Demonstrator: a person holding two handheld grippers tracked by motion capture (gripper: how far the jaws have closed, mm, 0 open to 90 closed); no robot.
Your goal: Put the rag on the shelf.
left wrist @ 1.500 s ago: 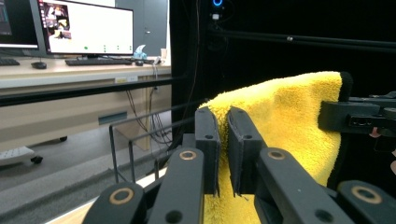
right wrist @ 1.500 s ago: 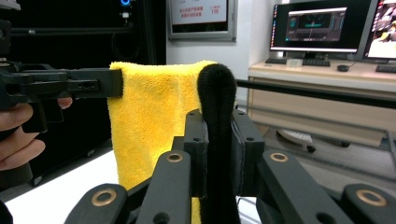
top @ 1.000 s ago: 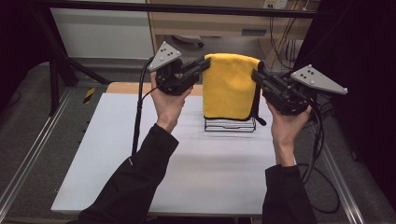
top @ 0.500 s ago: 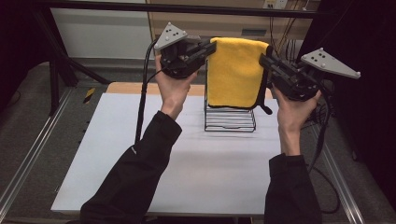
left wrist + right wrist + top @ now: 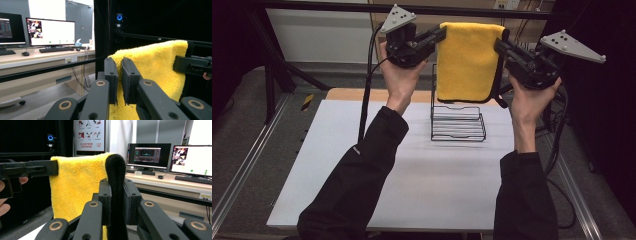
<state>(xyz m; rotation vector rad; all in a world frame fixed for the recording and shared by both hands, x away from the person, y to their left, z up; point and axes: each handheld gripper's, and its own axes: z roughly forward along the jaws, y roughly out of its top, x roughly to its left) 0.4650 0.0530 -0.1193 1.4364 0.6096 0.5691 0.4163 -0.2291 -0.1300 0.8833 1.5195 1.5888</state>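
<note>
A yellow towel hangs folded in the air between both grippers, well above a black wire rack on the white table. My left gripper is shut on the towel's upper left corner; in the left gripper view its jaws pinch the yellow cloth. My right gripper is shut on the upper right corner. In the right gripper view its jaws clamp the towel's black hem, and the yellow face stretches toward the other gripper.
The wire rack stands upright at the back middle of the table, under the towel's lower edge. A black frame bar crosses behind the grippers. Metal rails run along the table's sides. Desks with monitors stand beyond.
Both hands have risen together, lifting the towel from around the rack's top to clear above it. The grips have not changed.
</note>
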